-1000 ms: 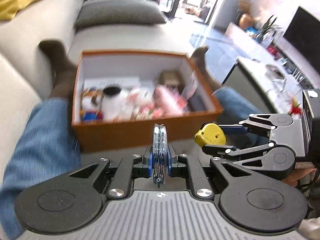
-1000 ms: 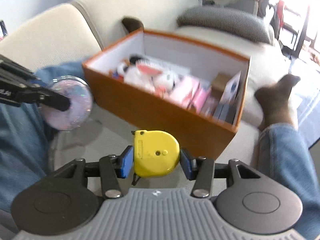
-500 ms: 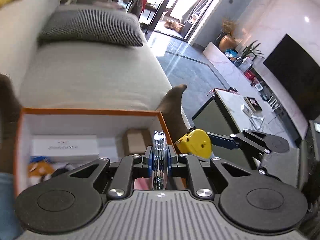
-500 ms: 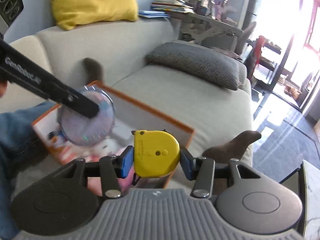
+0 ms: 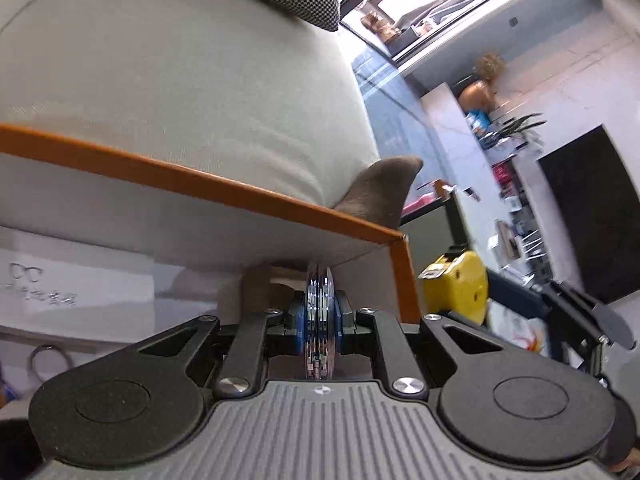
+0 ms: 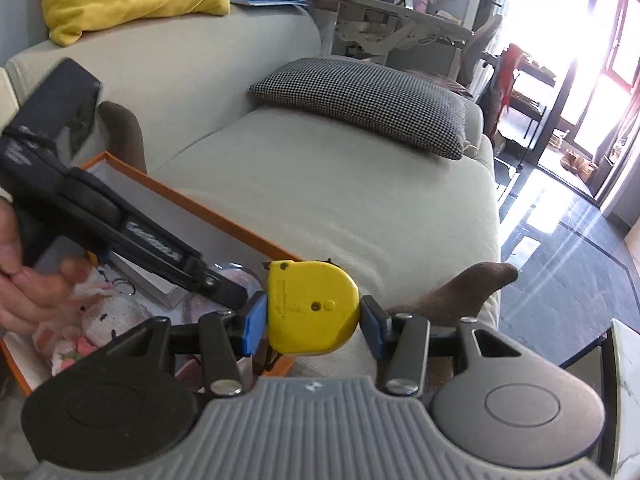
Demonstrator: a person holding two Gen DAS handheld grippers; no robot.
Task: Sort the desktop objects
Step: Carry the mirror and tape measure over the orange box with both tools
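My left gripper is shut on a thin round glittery disc, held edge-on inside the far right corner of the orange box. In the right wrist view the left gripper reaches down into the box. My right gripper is shut on a yellow tape measure, held just outside the box's right wall; the tape measure also shows in the left wrist view.
The box sits on a light grey sofa and holds a plush toy, a white carton and a key ring. A checked cushion lies behind. A socked foot is beside the box.
My left gripper has dropped with the disc into the box's right corner. My right gripper with the tape measure has closed in on the box's right wall.
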